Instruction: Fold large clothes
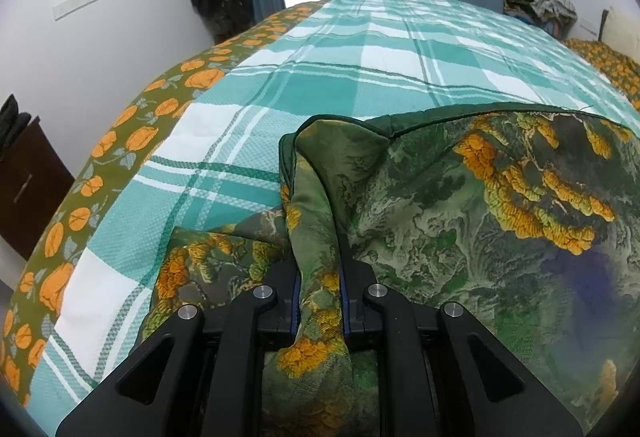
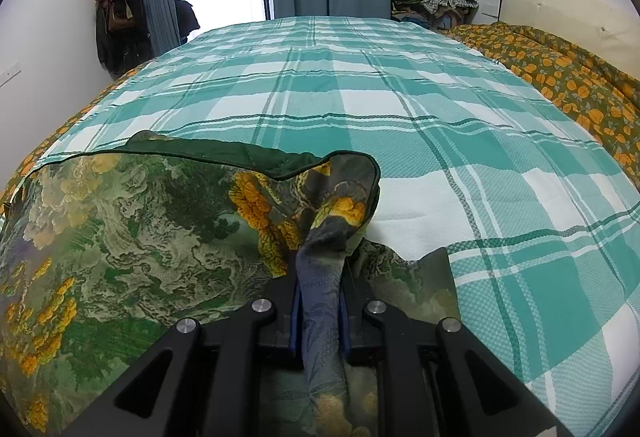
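A large green cloth with orange and yellow flower print [image 1: 460, 205] lies at the near end of a bed. My left gripper [image 1: 318, 273] is shut on its left corner, with a fold of cloth pinched between the jaws. The cloth stretches to the right in that view. In the right wrist view the same cloth [image 2: 132, 237] spreads to the left. My right gripper [image 2: 320, 289] is shut on its right corner, a bunched fold standing up between the jaws. A dark green hem runs along the cloth's far edge.
The bed is covered by a teal and white checked sheet [image 2: 360, 85] over an olive, orange-flowered cover [image 2: 560, 73]. A pile of clothes [image 2: 436, 3] sits at the far right. Coats [image 2: 118, 9] hang on the left wall. A dark cabinet [image 1: 28, 181] stands left of the bed.
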